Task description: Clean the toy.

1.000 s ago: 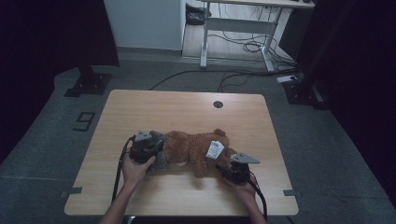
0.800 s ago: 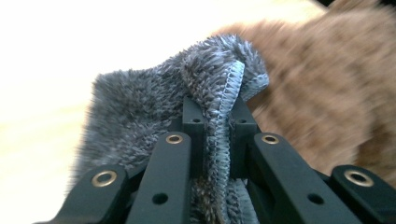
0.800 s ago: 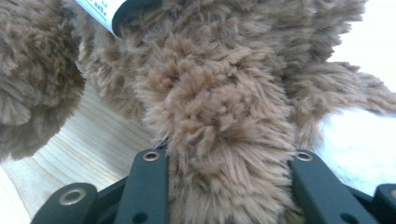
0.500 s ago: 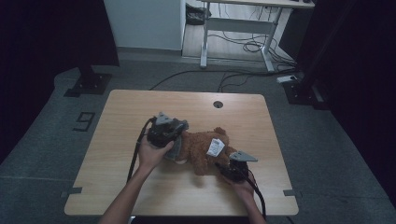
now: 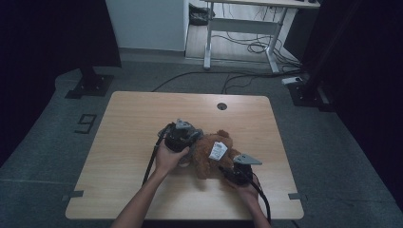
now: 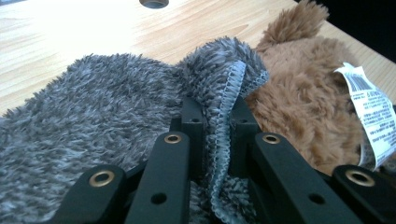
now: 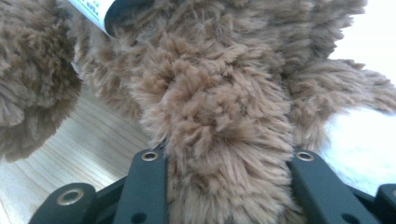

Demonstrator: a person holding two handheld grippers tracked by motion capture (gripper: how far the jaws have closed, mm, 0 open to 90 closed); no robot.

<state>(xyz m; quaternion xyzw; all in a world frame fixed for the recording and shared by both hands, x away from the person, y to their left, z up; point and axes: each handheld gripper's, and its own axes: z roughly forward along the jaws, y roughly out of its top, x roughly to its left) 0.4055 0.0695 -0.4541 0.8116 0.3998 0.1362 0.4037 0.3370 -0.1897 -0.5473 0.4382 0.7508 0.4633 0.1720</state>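
Note:
A brown plush toy with a white tag lies on the wooden table. My left gripper is at the toy's left end, shut on the stitched hem of a grey fuzzy cloth. In the left gripper view the hem runs up between the two black jaws of the left gripper, with the plush toy and its tag just to the right. My right gripper holds the toy's near right side. It is shut on a thick furry limb of the toy, which fills the gap of the right gripper.
A round cable hole sits near the table's far edge. Beyond the table stand a desk frame with floor cables and a black stand base at the left. Bare wood lies to the left and in front.
My left hand has carried the grey cloth to the right and a little away, up against the plush toy. The right hand and the toy have stayed put.

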